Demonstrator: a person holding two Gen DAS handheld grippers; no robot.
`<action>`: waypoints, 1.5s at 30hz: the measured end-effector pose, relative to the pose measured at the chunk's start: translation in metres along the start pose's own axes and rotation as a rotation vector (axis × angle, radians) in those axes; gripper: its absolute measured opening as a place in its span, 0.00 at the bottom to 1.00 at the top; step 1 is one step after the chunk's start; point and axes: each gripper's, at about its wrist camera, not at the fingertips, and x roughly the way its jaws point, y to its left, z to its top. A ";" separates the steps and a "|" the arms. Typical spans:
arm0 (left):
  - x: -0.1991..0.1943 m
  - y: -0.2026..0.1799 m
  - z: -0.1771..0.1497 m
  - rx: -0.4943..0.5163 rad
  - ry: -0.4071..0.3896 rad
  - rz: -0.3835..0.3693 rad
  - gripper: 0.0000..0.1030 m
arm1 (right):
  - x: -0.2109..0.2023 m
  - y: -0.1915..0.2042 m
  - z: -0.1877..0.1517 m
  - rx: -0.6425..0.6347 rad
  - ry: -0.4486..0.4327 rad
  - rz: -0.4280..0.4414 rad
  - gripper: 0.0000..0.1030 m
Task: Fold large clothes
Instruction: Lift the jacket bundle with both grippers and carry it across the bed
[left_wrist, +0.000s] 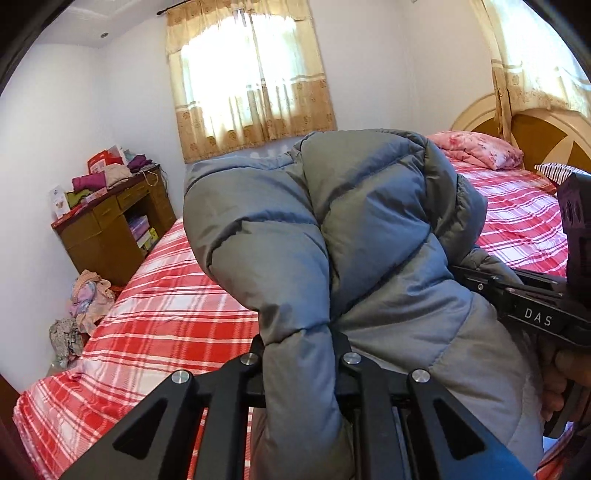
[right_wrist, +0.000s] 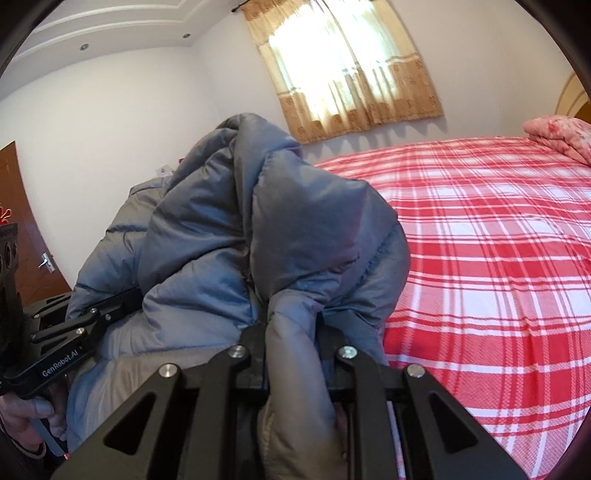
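One grey puffer jacket (left_wrist: 332, 229) fills the middle of both wrist views, and two black grippers are clamped on it: the left gripper (left_wrist: 301, 354) at lower centre of its own view, the right gripper (right_wrist: 291, 354) likewise. One bed with a red plaid sheet (right_wrist: 480, 258) lies behind, with one pink folded quilt (left_wrist: 476, 149) at upper right. Two curtained windows (left_wrist: 251, 74) show, and one wooden desk (left_wrist: 114, 225) stands at left.

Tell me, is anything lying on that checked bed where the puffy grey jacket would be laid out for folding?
Nothing visible on the near part. The grey jacket is already clamped in both the left gripper and right gripper. The red checked bedspread beyond it lies bare; only a pink quilt sits at the headboard end.
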 end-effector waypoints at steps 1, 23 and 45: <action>-0.004 0.002 -0.001 -0.004 -0.003 0.006 0.12 | 0.001 0.004 0.001 -0.006 0.001 0.007 0.19; -0.030 0.085 -0.038 -0.147 -0.011 0.085 0.11 | 0.053 0.071 0.015 -0.175 0.060 0.098 0.19; -0.010 0.133 -0.074 -0.252 0.030 0.110 0.11 | 0.100 0.098 0.013 -0.258 0.150 0.122 0.19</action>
